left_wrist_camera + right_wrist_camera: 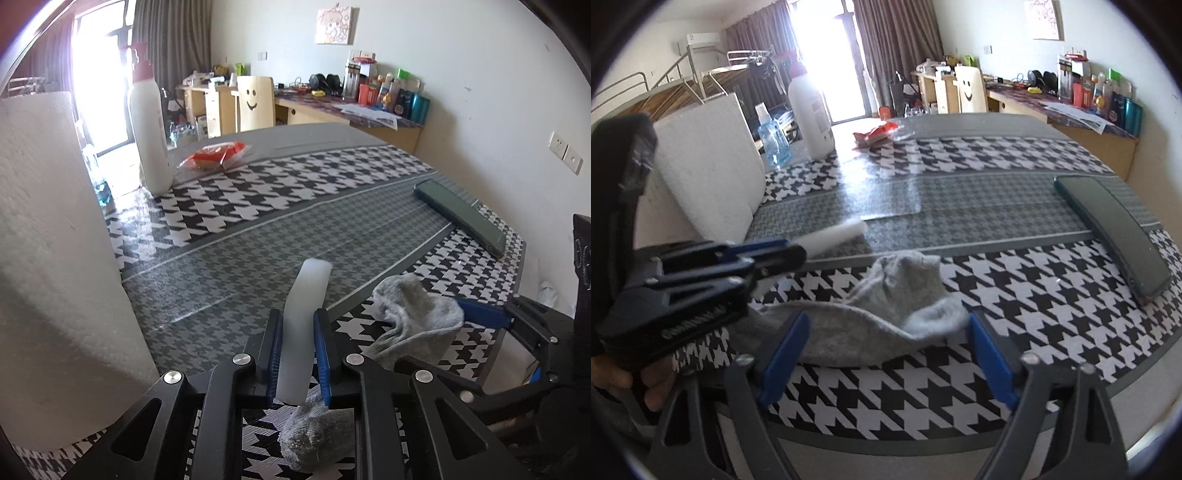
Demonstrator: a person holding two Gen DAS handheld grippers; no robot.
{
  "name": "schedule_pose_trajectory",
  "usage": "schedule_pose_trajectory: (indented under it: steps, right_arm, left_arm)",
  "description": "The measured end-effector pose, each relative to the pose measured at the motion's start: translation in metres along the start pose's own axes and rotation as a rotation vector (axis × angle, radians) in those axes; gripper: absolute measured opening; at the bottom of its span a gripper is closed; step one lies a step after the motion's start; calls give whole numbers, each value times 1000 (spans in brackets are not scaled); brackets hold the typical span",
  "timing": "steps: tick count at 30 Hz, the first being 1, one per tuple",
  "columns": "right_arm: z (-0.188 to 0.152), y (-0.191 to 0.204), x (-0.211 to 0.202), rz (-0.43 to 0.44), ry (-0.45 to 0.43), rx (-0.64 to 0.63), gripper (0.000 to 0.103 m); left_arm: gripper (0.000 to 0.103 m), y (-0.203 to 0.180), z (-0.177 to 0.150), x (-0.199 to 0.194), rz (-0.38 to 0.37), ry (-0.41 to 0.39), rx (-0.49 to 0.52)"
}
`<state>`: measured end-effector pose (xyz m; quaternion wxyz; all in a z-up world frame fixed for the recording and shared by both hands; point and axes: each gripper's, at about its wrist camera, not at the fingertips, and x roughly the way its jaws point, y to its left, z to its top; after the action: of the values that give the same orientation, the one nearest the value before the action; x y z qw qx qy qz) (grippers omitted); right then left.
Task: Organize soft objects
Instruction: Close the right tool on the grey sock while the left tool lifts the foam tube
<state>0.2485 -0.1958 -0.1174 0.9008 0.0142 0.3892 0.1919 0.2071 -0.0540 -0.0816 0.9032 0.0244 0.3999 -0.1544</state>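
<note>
Right wrist view is showing the counter point(1015, 288) carrying the grey sock point(871, 325), lying between the parted right tongs point(886, 354), which ought to be pinching its cuff squarely. The left tongs point(298, 354) are clamping a white strip point(303, 332); its material is staying unclear, and the sock's toe is sitting half hidden beneath.
</note>
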Motion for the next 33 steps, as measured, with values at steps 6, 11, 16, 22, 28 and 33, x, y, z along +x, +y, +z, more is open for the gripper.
schedule_pose_trajectory:
  steps: [6, 11, 16, 22, 28, 33]
  right_arm:
    - [2, 4, 2, -46, 3, -24, 68]
    - [2, 11, 6, -97, 11, -65, 58]
    - [4, 12, 5, -76, 25, -62, 24]
    - [8, 10, -11, -47, -17, -26, 12]
    - [15, 13, -32, -46, -69, -19, 12]
    - [19, 19, -42, -23, -87, 0, 12]
  left_arm:
    - [18, 3, 0, -7, 0, -13, -7]
    - [18, 5, -2, -16, 7, -33, -10]
    - [18, 7, -3, -26, 10, -50, -13]
    - [18, 9, -4, -41, 15, -79, -19]
    - [18, 10, -8, -51, 30, -97, -25]
    - [18, 11, -10, -64, 40, -121, -27]
